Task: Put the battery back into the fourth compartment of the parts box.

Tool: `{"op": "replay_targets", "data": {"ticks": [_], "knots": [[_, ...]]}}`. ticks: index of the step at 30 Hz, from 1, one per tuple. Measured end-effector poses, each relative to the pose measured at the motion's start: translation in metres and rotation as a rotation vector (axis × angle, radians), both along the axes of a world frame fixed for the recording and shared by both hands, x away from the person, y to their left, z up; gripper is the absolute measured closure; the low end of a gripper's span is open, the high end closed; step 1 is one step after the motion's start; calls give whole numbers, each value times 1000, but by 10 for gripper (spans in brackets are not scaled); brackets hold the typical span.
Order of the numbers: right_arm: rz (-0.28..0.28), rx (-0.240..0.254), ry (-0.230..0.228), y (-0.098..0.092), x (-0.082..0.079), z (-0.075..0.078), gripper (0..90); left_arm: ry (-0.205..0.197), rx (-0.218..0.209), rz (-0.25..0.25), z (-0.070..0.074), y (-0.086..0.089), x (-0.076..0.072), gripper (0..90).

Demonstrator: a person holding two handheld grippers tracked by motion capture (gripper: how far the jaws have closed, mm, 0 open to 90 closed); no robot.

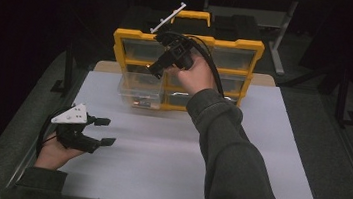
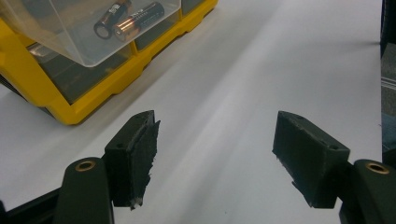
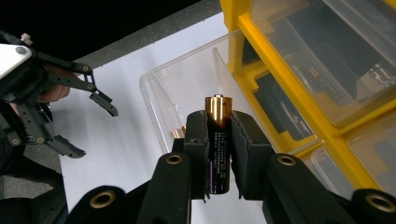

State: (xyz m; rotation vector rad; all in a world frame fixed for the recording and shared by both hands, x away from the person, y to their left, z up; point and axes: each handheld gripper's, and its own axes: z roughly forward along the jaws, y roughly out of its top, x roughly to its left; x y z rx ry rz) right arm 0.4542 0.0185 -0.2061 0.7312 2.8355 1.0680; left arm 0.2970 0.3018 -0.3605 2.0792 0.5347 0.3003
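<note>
My right gripper (image 3: 218,149) is shut on a black and gold battery (image 3: 218,140), held upright between its pads. It hangs over a clear plastic drawer (image 3: 187,88) pulled out of a yellow organizer (image 3: 299,79). From above, the right gripper (image 1: 156,70) sits in front of the organizer (image 1: 188,40), just above the open drawer (image 1: 140,89). Two batteries (image 2: 135,21) lie inside that drawer (image 2: 56,28). My left gripper (image 1: 106,131) rests low over the white table (image 1: 168,154) at the near left. Its jaws stand wide open with nothing between them (image 2: 215,158).
The organizer has several clear drawers in a yellow frame (image 2: 93,98), with a yellow handle (image 1: 194,16) on top. A white bar (image 1: 168,18) leans at its top left. Dark floor surrounds the table. The person's right sleeve (image 1: 238,162) crosses the table's middle.
</note>
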Motion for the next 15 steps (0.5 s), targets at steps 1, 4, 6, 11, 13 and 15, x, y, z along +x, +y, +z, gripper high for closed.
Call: {"op": "replay_targets", "data": {"ticks": [1,4,6,11,13,15], "knots": [[0,-2,2,1,1,-1,758,1,-3,1,0,0,0,300],[1,-7,4,4,3,-4,757,3,2,0,0,0,0,300],[-3,-8,6,6,4,-5,757,1,-1,0,0,0,0,300],[-2,-19,15,11,7,-12,757,4,-2,0,0,0,0,299],[2,-21,19,13,8,-14,756,2,2,-1,0,1,0,299],[7,-20,18,16,8,-16,756,-4,3,-3,0,1,1,299]]}}
